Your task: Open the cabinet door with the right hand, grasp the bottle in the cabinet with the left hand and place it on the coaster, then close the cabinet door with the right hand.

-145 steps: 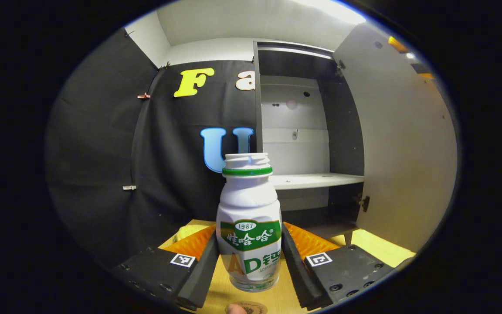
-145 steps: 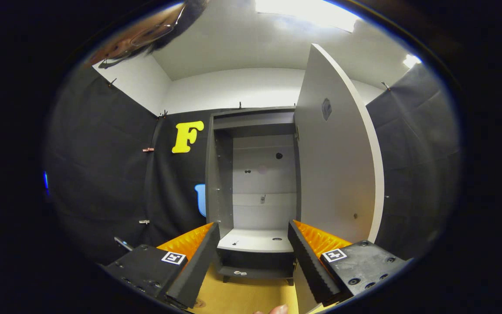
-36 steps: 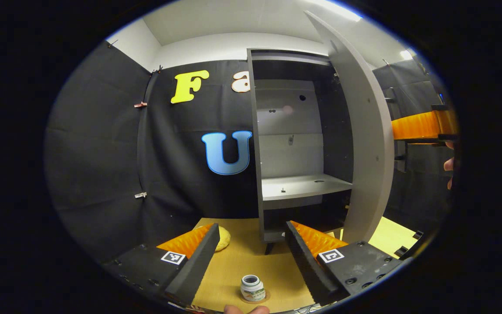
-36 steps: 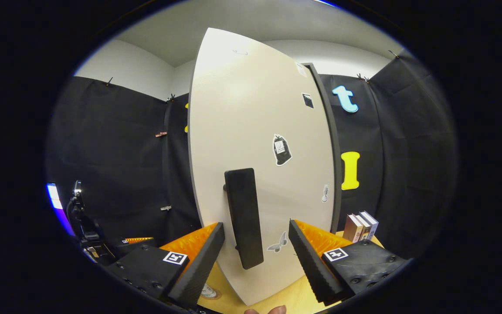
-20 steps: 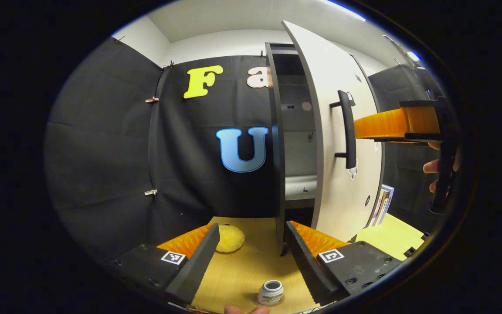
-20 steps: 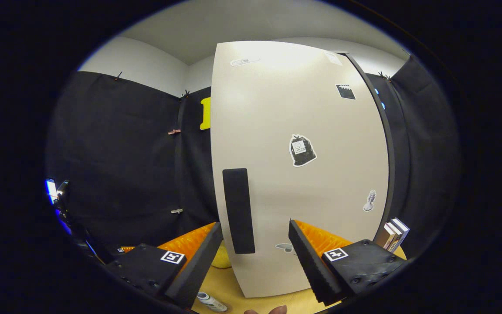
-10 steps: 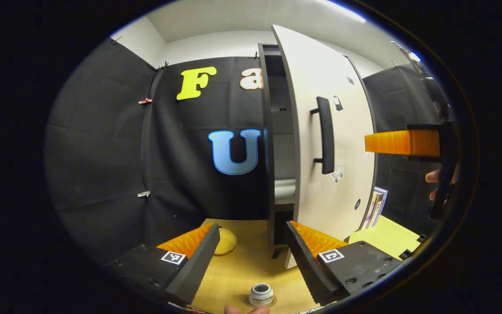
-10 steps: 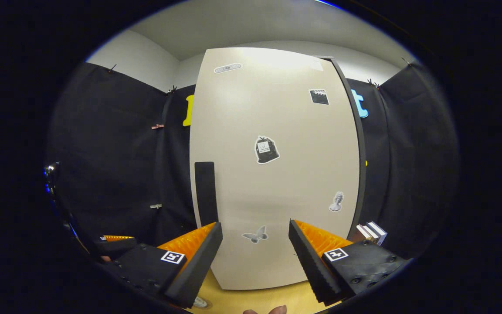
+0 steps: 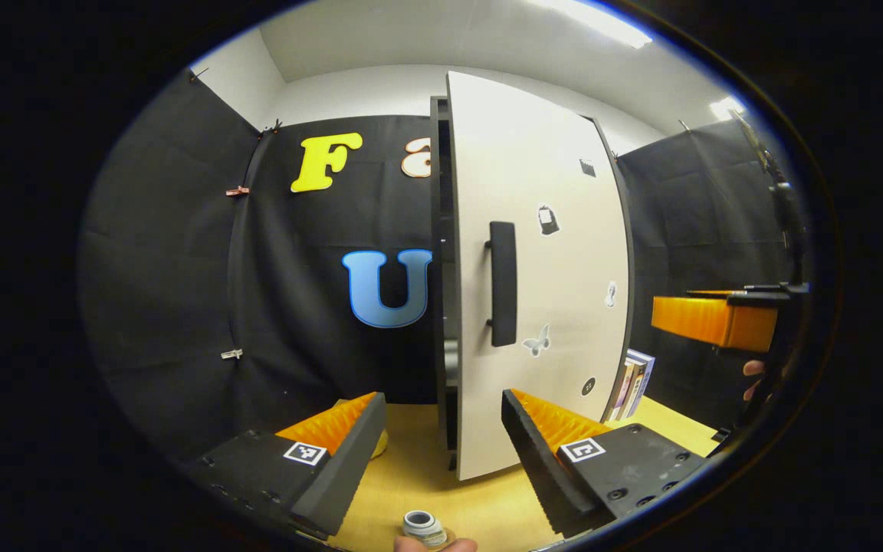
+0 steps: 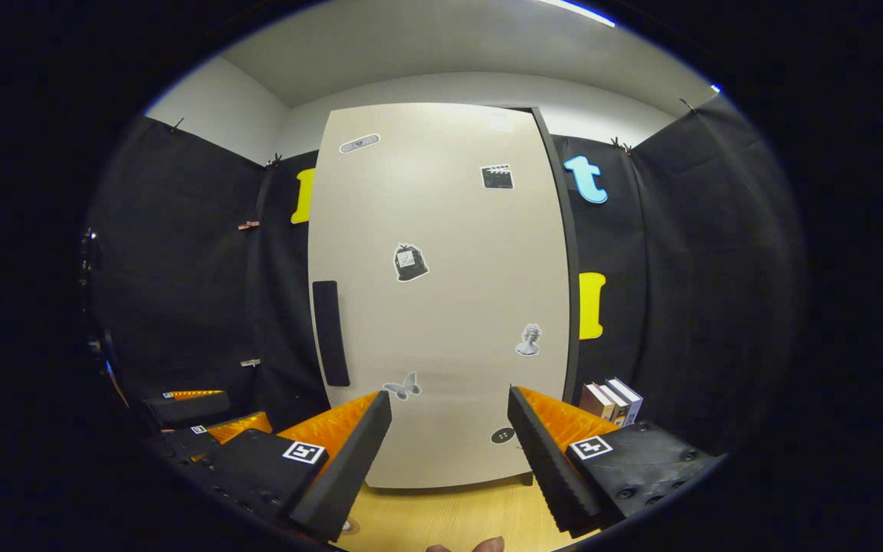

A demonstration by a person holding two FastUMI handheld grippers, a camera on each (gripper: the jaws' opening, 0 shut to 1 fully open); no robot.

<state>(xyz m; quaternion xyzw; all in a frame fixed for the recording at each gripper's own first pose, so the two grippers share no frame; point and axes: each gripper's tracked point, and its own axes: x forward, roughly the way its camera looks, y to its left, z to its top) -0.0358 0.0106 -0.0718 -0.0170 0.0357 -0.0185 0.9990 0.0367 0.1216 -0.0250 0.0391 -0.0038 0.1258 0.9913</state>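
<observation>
White cabinet door (image 10: pixel 441 307) swung nearly shut since 0.5s ago | bottle (image 9: pixel 422 527) on tabletop | both jaws open, empty | task ~done

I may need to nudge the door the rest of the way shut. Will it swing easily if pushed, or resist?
Probably easily: the door is a thin flat panel, already nearly flush with the cabinet. It likely stays stiff, not flexing. The handle sits near the free edge, so a push there should have good leverage.
</observation>
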